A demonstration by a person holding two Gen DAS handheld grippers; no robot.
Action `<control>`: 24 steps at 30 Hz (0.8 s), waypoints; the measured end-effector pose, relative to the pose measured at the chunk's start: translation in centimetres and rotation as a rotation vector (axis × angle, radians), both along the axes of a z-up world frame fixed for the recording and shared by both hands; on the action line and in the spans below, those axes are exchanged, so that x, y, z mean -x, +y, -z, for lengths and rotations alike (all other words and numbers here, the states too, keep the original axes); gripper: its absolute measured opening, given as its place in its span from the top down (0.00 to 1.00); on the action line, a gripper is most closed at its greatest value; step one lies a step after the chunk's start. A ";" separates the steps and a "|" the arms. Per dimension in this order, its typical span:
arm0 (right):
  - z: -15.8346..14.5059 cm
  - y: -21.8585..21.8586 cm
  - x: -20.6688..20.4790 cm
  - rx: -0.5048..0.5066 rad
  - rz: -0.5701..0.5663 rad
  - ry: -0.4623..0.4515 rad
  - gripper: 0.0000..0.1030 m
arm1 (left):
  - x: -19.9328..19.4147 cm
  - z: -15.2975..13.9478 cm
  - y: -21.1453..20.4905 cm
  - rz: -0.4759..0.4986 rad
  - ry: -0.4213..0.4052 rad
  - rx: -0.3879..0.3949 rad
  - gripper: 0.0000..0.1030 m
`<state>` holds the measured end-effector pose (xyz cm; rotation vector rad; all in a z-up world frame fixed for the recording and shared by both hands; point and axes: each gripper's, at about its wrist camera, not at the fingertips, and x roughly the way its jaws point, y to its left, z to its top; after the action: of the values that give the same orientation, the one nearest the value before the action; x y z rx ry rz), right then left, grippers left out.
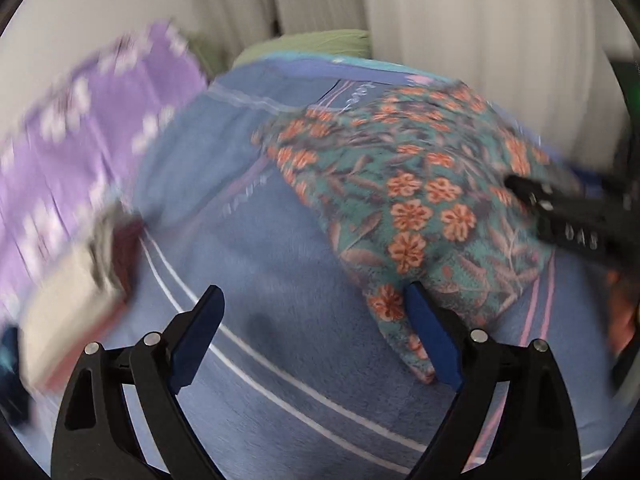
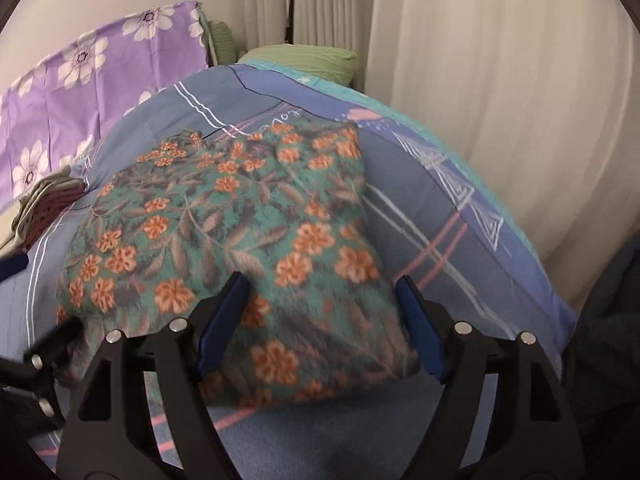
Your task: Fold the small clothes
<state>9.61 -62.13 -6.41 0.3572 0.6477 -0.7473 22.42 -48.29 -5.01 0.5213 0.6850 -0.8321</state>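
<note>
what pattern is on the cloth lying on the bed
Orange flowers with brownish leaves on teal, on the floral garment; clearest in the right wrist view.

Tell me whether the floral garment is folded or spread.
Spread, loosely: the floral garment lies open across the bedsheet, rumpled, with no tidy fold visible.

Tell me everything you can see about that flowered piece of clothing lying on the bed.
The flowered garment is soft cloth, teal-green with orange blossoms and brownish leaves. It lies loosely spread and a little rumpled on the blue patterned bedsheet, not yet neatly folded. One narrow corner trails toward the left gripper, whose jaws stand open; one blue pad sits at that corner. The right gripper is open too, its jaws astride the near edge without pinching it. Blur hides seams or any label.
</note>
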 end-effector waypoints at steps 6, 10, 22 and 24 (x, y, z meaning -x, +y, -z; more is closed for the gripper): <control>0.8 -1.4 3.0 -0.165 0.032 -0.046 0.17 | 2.3 0.5 2.9 -0.020 0.059 0.080 0.11; 0.3 3.4 6.6 -0.040 0.001 -0.018 0.17 | 3.0 0.1 4.0 -0.046 0.096 0.112 0.11; -4.9 14.4 17.4 0.052 -0.095 -0.192 0.11 | 11.1 -5.0 11.3 0.003 0.008 0.283 0.01; -5.5 15.6 18.3 0.065 -0.100 -0.188 0.11 | 12.7 -5.7 12.9 -0.001 -0.029 0.294 0.01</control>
<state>-8.70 -46.48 -0.94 0.3282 0.4595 -0.6298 9.76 -35.38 0.70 0.2674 0.5246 -0.9049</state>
